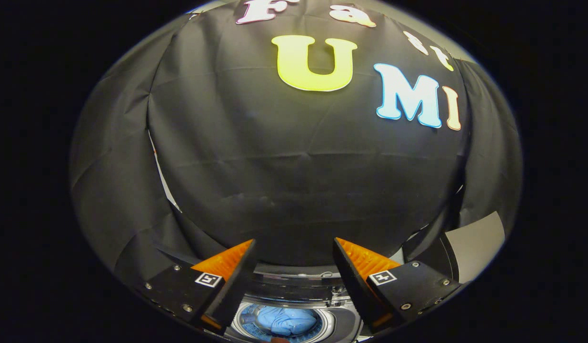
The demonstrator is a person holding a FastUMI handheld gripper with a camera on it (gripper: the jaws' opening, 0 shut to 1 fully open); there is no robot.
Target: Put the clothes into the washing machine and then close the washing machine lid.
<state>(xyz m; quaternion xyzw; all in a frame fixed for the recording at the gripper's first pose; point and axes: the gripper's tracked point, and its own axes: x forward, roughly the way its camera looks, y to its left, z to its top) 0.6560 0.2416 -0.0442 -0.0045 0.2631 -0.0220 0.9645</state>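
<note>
Fingers [250, 259] of the gripper [294, 255] stand wide apart with nothing between them, raised above the washing machine [294, 293] and aimed mostly at the booth's black wall. Low down, between and below the two fingers, the round drum opening [282, 321] shows, and a blue garment [280, 320] lies bunched inside it, so the clothes seem to be in already and the lid looks like the part left to do. A grey panel [477, 240] stands up beyond the right finger; it may be the raised lid, though I cannot be sure from this angle. If it is, the sound way to go about it is to bring the gripper round to that panel's free edge, press or hook it with one finger or a closed pair, and swing it down along its hinge arc rather than pushing straight, easing off near the end so it seats without slamming. It is also worth checking that no cloth hangs over the drum's rim before the lid comes down. Much is hard to make out: the nearer part of the drum is cut off, the fingers cover the machine's top on both sides, the lid's hinge is hidden, and whether any more clothes wait outside the machine cannot be told.
</note>
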